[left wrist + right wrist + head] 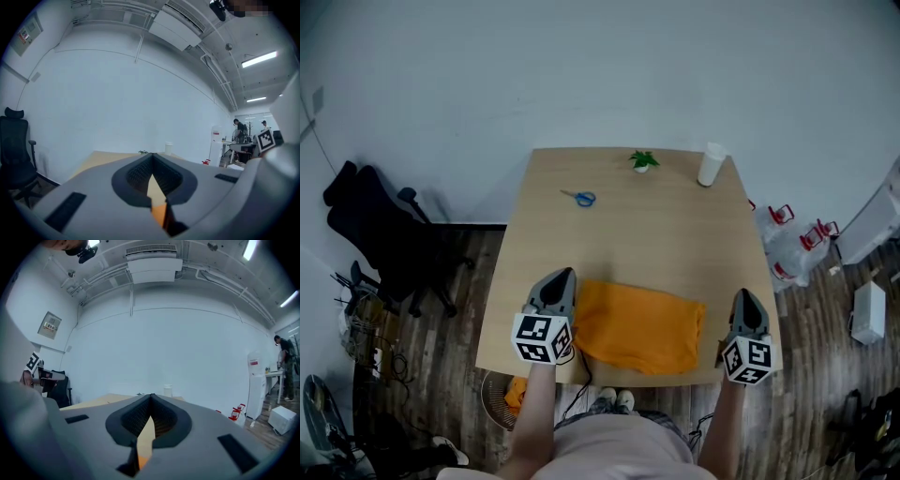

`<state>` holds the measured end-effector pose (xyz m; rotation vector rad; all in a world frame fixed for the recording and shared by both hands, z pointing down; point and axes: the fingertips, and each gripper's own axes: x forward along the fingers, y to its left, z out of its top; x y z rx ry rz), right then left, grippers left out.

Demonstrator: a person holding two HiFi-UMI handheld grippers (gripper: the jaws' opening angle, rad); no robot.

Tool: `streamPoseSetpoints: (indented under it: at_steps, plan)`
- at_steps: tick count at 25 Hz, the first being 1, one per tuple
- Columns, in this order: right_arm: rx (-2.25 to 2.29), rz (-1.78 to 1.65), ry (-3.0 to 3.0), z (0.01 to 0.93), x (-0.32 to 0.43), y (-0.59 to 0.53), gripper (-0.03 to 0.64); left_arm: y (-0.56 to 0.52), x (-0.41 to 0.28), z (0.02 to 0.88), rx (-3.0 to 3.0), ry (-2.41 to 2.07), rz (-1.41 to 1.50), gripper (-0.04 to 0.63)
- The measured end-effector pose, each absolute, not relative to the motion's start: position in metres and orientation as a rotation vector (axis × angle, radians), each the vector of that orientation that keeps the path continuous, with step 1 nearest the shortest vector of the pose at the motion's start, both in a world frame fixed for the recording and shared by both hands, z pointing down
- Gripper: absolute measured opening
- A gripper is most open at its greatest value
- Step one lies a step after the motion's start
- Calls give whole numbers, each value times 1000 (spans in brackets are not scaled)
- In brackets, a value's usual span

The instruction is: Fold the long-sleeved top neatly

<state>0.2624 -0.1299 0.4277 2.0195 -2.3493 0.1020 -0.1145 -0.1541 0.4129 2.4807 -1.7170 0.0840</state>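
Note:
The orange long-sleeved top (639, 325) lies folded into a flat rectangle on the wooden table (628, 234), close to the front edge. My left gripper (566, 274) hovers at the top's left edge, jaws shut with nothing between them. My right gripper (743, 293) is held off the top's right edge, also shut and holding nothing. In the left gripper view the left gripper (151, 155) points level over the table, with a sliver of the orange top (159, 213) showing below the closed jaws. The right gripper view shows the right gripper (151, 395) likewise, over a sliver of the top (144, 458).
Blue-handled scissors (580, 198), a small green plant (643, 160) and a white cup (711, 164) stand at the table's far end. A black office chair (384, 234) is at the left, bags (792, 239) lie on the floor at the right, and a basket (508, 394) sits by the front left corner.

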Motion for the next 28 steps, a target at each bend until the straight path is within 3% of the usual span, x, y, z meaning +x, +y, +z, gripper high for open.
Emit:
streamPoseSetpoints:
  at_steps: [28]
  plan:
    - [2057, 111, -2282, 433, 270, -121, 3, -150, -111, 410, 2470, -1692, 78, 2]
